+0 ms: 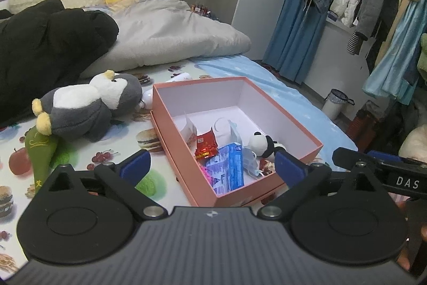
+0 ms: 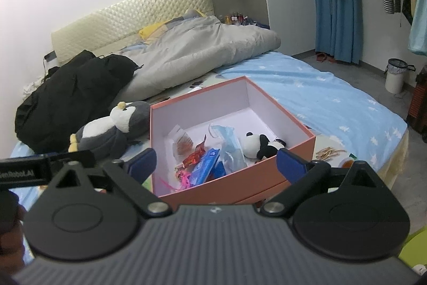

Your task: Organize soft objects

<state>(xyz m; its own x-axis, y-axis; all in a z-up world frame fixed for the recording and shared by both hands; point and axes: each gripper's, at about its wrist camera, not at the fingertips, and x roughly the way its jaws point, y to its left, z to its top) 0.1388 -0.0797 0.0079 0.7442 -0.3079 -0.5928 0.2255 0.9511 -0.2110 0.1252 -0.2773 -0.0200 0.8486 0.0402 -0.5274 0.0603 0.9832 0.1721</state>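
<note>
Both tools hang side by side just short of the pink box [image 1: 267, 122], the left gripper [image 1: 212, 164] and right gripper [image 2: 216, 163] with fingers spread and empty, ready to reach; the small panda [image 2: 260, 143] already lies inside among wrappers and a mask; the penguin plush [image 1: 88, 108] waits on the bed just beside the box's left wall, likely next.

Two wrist views, side by side, looking forward and down, close over one shared box [image 1: 283, 122] [image 2: 283, 114] on bed [image 1: 267, 71] [image 2: 333, 98].
</note>
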